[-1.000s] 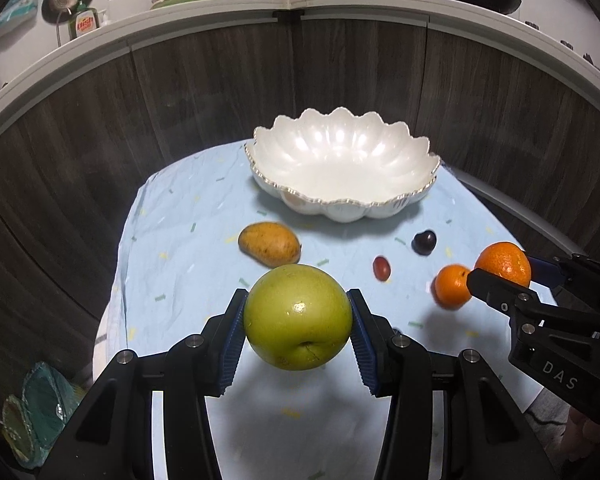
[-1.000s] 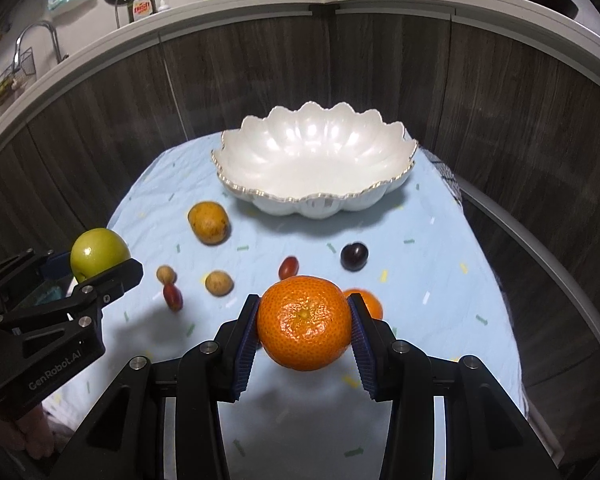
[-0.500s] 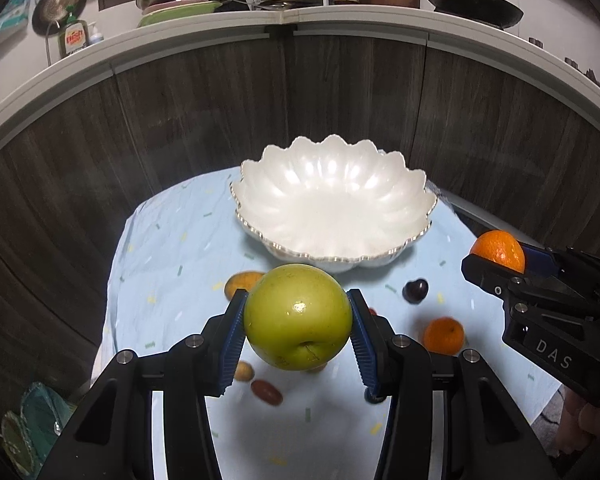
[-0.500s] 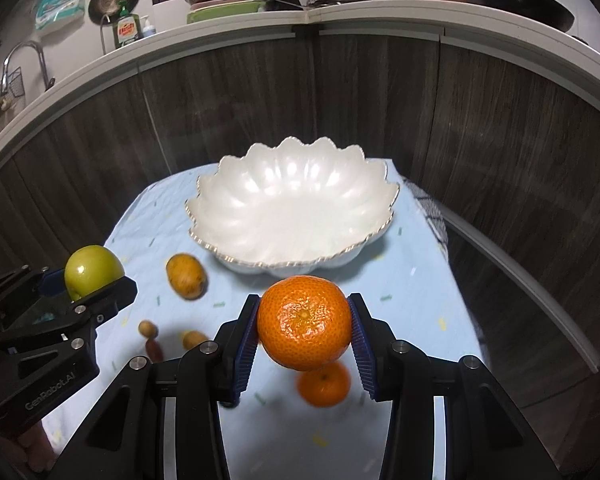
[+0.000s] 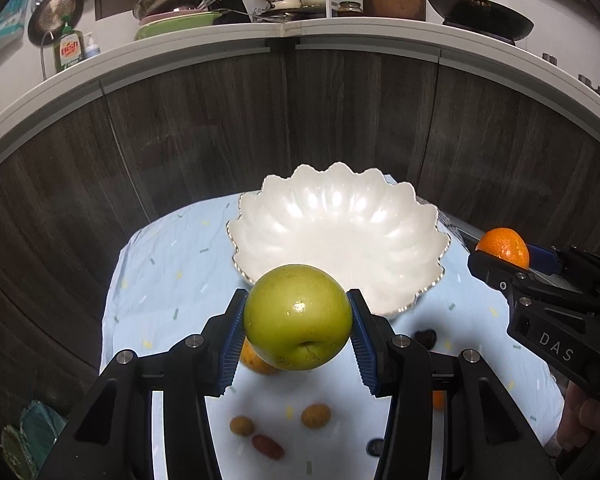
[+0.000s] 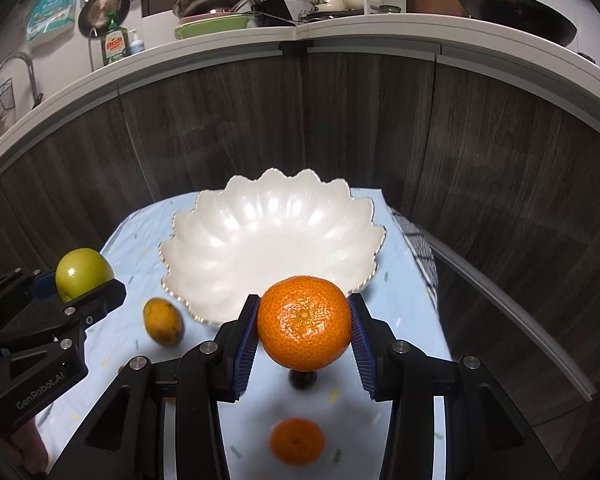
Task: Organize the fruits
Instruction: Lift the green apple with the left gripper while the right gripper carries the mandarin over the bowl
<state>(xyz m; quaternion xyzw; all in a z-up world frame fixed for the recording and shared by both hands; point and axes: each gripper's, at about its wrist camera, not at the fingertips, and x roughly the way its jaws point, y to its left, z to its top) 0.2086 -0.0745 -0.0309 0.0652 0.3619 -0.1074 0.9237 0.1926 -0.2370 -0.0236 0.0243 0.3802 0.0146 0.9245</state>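
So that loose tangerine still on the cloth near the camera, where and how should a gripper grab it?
Grip the loose tangerine across its widest middle, coming straight down from above. It sits stem-end up with bare tablecloth around it, so the pads can likely close on opposite rounded sides without bumping other fruit.

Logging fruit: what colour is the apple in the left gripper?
Yellow-green apple; clearest in the left wrist view.
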